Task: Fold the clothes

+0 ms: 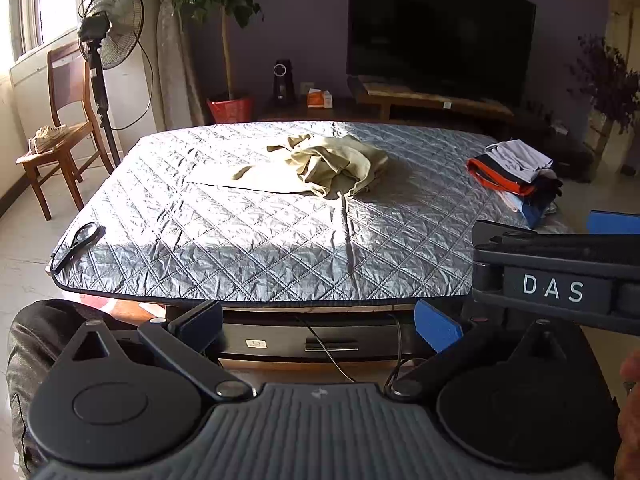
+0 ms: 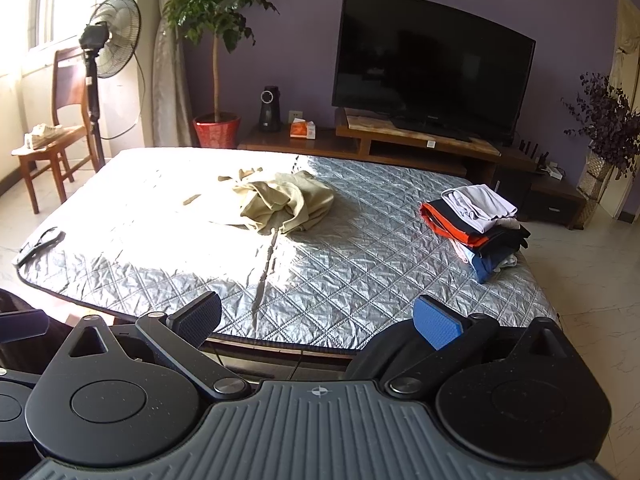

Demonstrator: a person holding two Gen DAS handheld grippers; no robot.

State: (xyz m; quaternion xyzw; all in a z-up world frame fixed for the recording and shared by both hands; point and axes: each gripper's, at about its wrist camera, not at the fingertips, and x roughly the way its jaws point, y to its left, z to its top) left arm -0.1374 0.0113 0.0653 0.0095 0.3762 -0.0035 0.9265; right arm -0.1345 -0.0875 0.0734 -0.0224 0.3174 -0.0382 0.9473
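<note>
The left wrist view showed the left gripper (image 1: 318, 320) held low in front of the near edge of the table, with its jaws wide open and nothing between them. The right gripper (image 2: 318, 318) was at the same height, just beside the left one, also with jaws spread wide and empty; its dark body with white letters crossed the right side of the left wrist view and hid a part of the table there. The table was covered by one grey quilted mat (image 1: 248, 248). One beige garment (image 1: 332, 162) lay crumpled near the middle of the mat, well apart from both grippers, and one long cord (image 1: 347, 236) from it stretched toward the near edge. One pile of folded clothes (image 2: 478, 224) sat at the right side of the mat. One pair of scissors (image 1: 82, 238) lay at the near left corner. Behind the table stood one television (image 2: 432, 64), one potted plant (image 2: 218, 40), one fan (image 2: 114, 36) and one wooden chair (image 1: 60, 132) with a cloth on its seat.
</note>
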